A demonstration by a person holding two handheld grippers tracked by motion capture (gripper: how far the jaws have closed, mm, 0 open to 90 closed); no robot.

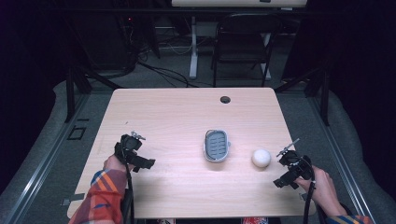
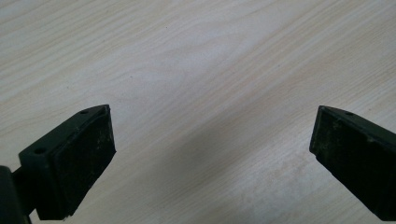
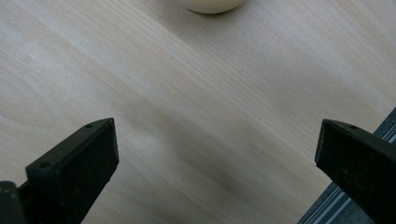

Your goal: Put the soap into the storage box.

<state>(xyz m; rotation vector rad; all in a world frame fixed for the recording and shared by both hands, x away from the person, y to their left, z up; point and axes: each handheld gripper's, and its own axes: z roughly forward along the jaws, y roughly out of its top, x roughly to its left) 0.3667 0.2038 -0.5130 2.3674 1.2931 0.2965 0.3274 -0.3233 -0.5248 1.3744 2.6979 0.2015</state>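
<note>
Ball point(image 1: 261, 157), white, sits lower right of centre on table point(image 1: 177, 112), just left of right gripper point(image 1: 286, 169); round, no long axis. Grey tray point(image 1: 216, 145) lies centre frame, long axis running top-bottom. Left gripper point(image 1: 140, 150) at lower left; both w/ jaws wide apart, holding nothing.

Ball point(image 3: 215, 4) was cut off by the top edge of the right gripper view; only its lower curve was seen. Both jaws of the right gripper point(image 3: 217, 154) were clipped at the bottom and right edges there. Jaws of the left gripper point(image 2: 212, 149) were likewise clipped at the bottom and right edges of the left gripper view. In the high view, the person's forearms were cut off by the bottom edge, and the left hand point(image 1: 113, 164) was largely hidden behind its gripper. Grey slotted dish point(image 1: 217, 145): contents too small to tell. Second tabletop point(image 1: 238, 3) at the far end was cropped by the top edge. Room beyond the chair point(image 1: 243, 44) was too dark to resolve.
</note>
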